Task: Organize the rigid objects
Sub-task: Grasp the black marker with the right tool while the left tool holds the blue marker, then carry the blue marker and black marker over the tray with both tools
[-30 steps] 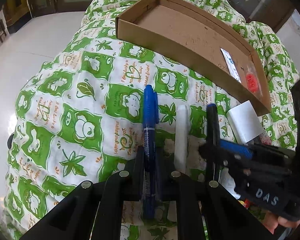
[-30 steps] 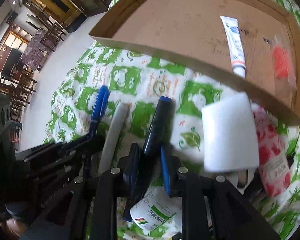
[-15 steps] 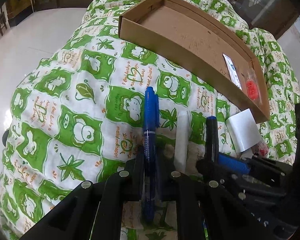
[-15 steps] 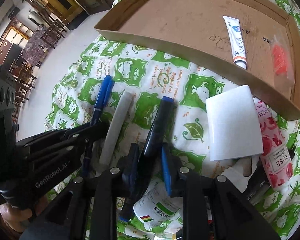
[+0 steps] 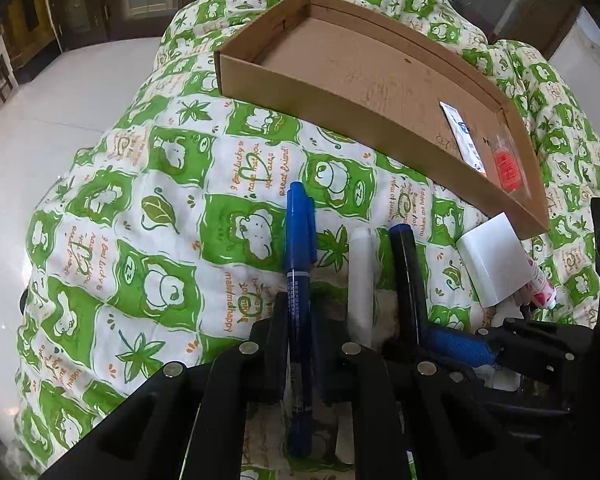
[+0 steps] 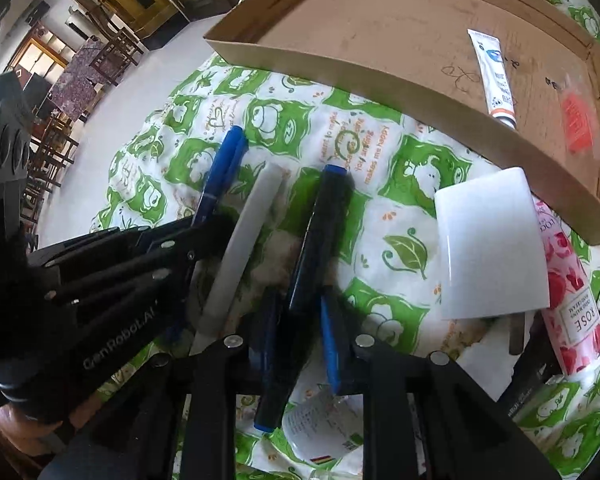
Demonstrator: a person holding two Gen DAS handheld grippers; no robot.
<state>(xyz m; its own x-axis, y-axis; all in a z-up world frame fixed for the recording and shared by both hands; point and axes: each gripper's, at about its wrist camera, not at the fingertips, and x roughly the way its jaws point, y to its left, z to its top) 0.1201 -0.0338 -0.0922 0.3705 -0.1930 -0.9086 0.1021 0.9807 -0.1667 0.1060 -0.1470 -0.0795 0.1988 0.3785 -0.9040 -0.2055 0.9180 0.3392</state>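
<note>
My left gripper [image 5: 299, 312] is shut on a blue marker [image 5: 299, 248], which points away toward a shallow cardboard box [image 5: 320, 92]. My right gripper [image 6: 300, 308] is shut on a dark marker with blue ends [image 6: 320, 240]. The two grippers are side by side; the left one [image 6: 196, 228] shows in the right wrist view, the right one [image 5: 416, 336] in the left. A white stick-shaped object [image 5: 360, 276] lies on the cloth between the two markers. The box holds a white tube [image 6: 496, 76] and an orange packet [image 6: 578, 124].
A green-and-white patterned cloth [image 5: 140, 240] covers the surface. A white block [image 6: 488, 240] and a pink rose tube [image 6: 572, 296] lie at the right, near the box's [image 6: 380, 40] front wall. A labelled bottle [image 6: 324, 428] lies under my right gripper. White floor lies beyond the left edge.
Both grippers have risen and drawn back a little with their markers held; the box and cloth now look farther off. The white stick and block have not moved.
</note>
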